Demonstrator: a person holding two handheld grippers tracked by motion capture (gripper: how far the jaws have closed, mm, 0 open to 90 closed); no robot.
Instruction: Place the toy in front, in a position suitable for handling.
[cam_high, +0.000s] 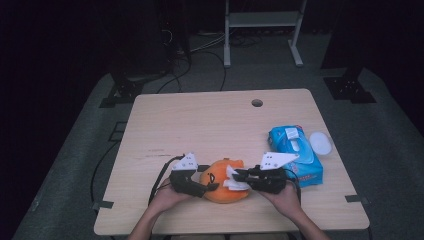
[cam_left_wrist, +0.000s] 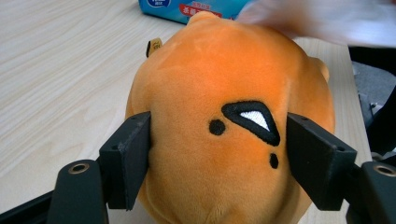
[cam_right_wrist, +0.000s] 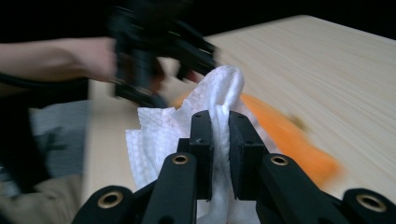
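Note:
An orange plush toy (cam_high: 225, 194) with a stitched black-and-white face (cam_left_wrist: 224, 70) lies near the table's front edge. My left gripper (cam_high: 212, 187) comes at it from the left, and its two black pads (cam_left_wrist: 135, 154) press on both flanks of the toy. My right gripper (cam_high: 240, 175) reaches in from the right, shut on a crumpled white wipe (cam_high: 234, 185). In the right gripper view the wipe (cam_right_wrist: 219, 84) bunches up between the jaws of my right gripper (cam_right_wrist: 220, 116), above the blurred orange toy (cam_right_wrist: 289, 135). The wipe (cam_left_wrist: 327, 18) lies over the toy's top.
A blue pack of wet wipes (cam_high: 295, 152) lies to the right of the toy, with a white round lid (cam_high: 320, 142) beside it. The wooden table (cam_high: 200, 120) has a cable hole (cam_high: 257, 103) at the back. A metal stand (cam_high: 262, 30) stands on the floor beyond.

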